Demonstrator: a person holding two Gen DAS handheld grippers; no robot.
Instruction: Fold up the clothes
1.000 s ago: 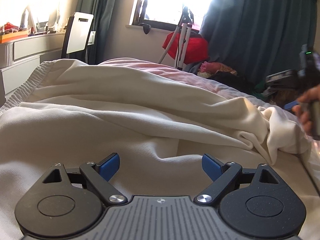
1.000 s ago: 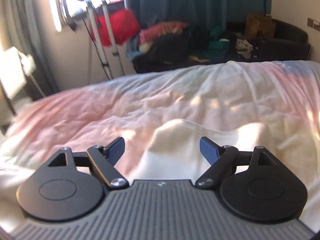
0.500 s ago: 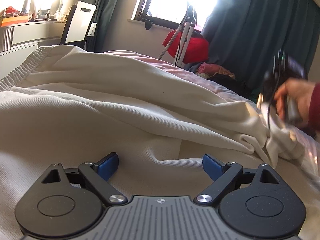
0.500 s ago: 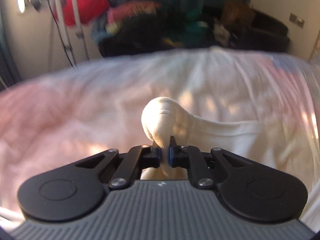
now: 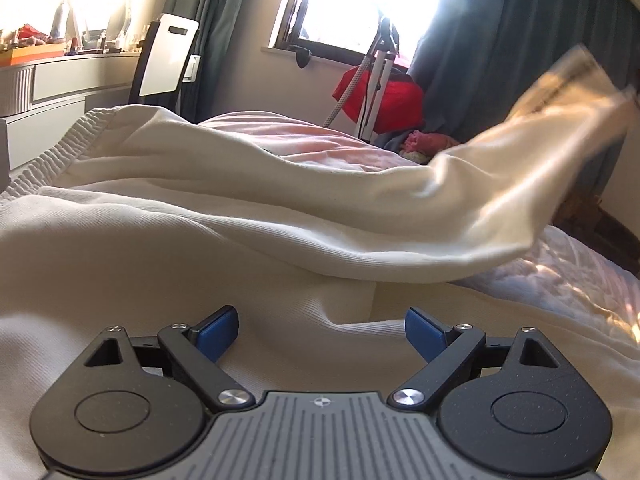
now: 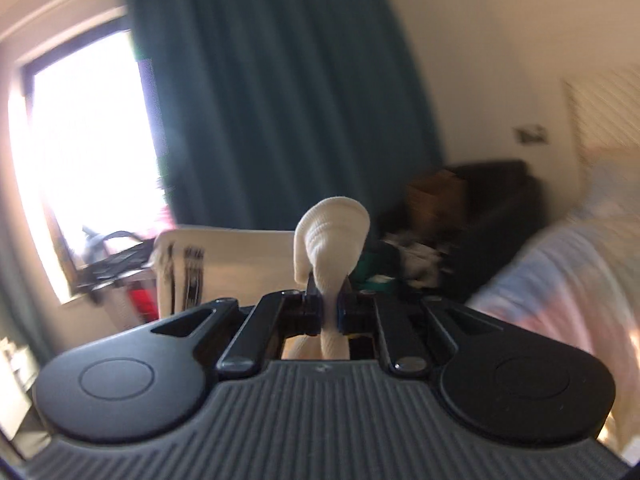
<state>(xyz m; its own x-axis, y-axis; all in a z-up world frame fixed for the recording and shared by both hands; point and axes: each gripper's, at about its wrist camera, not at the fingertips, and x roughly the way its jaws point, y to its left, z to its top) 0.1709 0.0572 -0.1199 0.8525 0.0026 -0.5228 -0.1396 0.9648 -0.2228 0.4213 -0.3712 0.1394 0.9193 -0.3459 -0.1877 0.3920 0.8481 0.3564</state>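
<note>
A cream garment with a ribbed hem lies spread over the bed. My left gripper is open and empty, low over the garment's near part. One part of the garment is lifted up and to the right, blurred at its far end. My right gripper is shut on a bunched fold of the cream garment and holds it high, facing the curtain. The right gripper itself does not show in the left wrist view.
The bed has a pink quilt. A dark teal curtain and a bright window are behind it. A red bag and crutches stand by the window. A white chair and a dresser are at the left. A dark sofa holds clutter.
My right gripper closed on the garment's fold and lifted it up off the bed, tilting toward the curtain. The garment's right part rose. My left gripper stayed open and hardly moved.
</note>
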